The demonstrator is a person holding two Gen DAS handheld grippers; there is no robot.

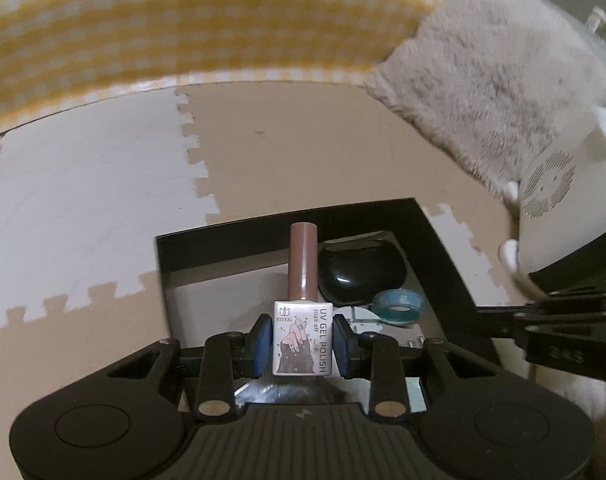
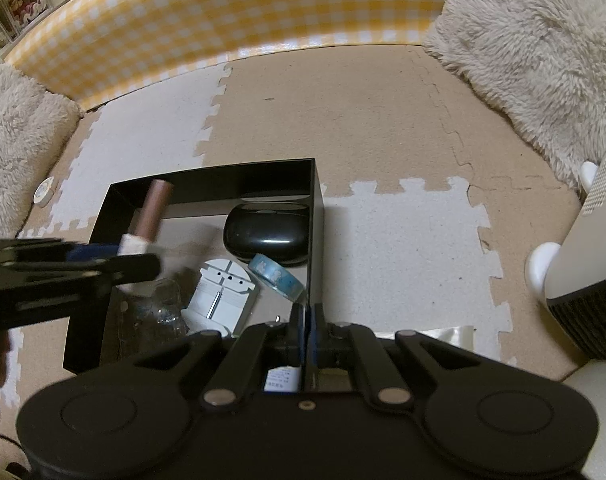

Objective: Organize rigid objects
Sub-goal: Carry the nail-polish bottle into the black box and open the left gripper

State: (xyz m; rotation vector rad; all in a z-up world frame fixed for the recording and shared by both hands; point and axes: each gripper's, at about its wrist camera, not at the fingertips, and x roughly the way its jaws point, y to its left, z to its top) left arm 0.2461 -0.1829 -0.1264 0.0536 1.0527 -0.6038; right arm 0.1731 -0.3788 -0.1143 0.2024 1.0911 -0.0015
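My left gripper (image 1: 302, 340) is shut on a gel polish bottle (image 1: 303, 338) with a brown cap, held over the black open box (image 1: 263, 226). In the right wrist view the left gripper (image 2: 115, 256) and the bottle (image 2: 151, 216) hang over the box's (image 2: 315, 200) left part. Inside lie a black oval case (image 2: 269, 232), a blue tape roll (image 2: 277, 276), a white flat tool (image 2: 223, 300) and a clear plastic item (image 2: 155, 316). My right gripper (image 2: 307, 320) is shut and empty, at the box's near right corner.
Puzzle foam mats (image 2: 383, 120) cover the floor. A yellow checked wall (image 2: 223, 20) runs along the back. Fluffy cushions (image 2: 543, 60) sit at the right and left. A white appliance (image 2: 583, 280) stands at the right. A small tape roll (image 2: 43, 192) lies at the left.
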